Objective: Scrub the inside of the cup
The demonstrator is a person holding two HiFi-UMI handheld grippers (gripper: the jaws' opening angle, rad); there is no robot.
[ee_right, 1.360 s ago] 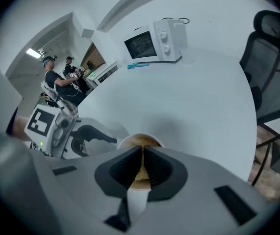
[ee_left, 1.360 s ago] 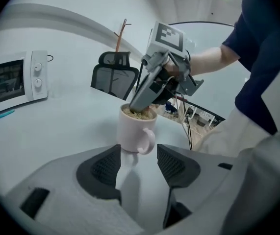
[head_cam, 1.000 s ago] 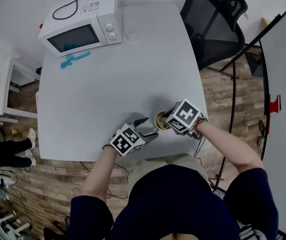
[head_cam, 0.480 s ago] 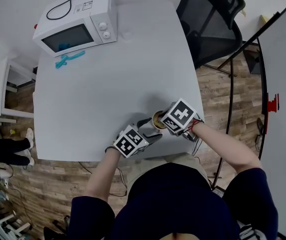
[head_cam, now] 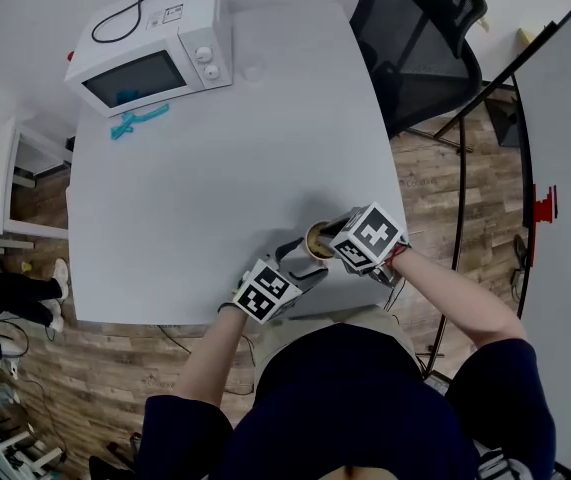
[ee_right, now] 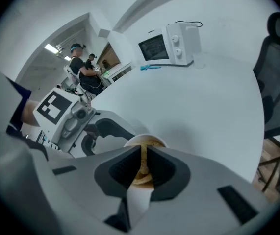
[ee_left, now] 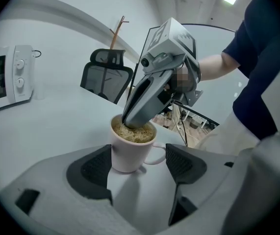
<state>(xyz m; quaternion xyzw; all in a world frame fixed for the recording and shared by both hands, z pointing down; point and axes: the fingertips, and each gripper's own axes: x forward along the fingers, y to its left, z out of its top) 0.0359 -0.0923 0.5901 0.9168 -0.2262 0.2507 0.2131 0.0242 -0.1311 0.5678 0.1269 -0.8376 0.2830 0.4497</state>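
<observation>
A pale mug [ee_left: 128,153] stands near the front edge of the white table [head_cam: 215,168], also seen from above as the mug [head_cam: 316,240]. A tan scrubbing pad [ee_left: 136,133] fills its mouth. My right gripper [ee_left: 131,122] points down into the mug, shut on that pad [ee_right: 142,172]. My left gripper [ee_left: 139,164] straddles the mug from the near left. Its jaws have just been opening and stand wide; the left pad lies close against the mug wall, and the right pad stands off from the handle. In the head view the left gripper [head_cam: 300,260] sits left of the right gripper [head_cam: 327,239].
A white microwave [head_cam: 150,53] stands at the table's far left corner, a teal tool [head_cam: 140,120] in front of it. A black office chair [head_cam: 420,38] is at the far right. The table's front edge runs just below the mug. People stand in the background of the right gripper view.
My left gripper has slid a little to the right along the table's front edge, and its jaws stand slightly wider round the mug. The right gripper stays in the mug.
</observation>
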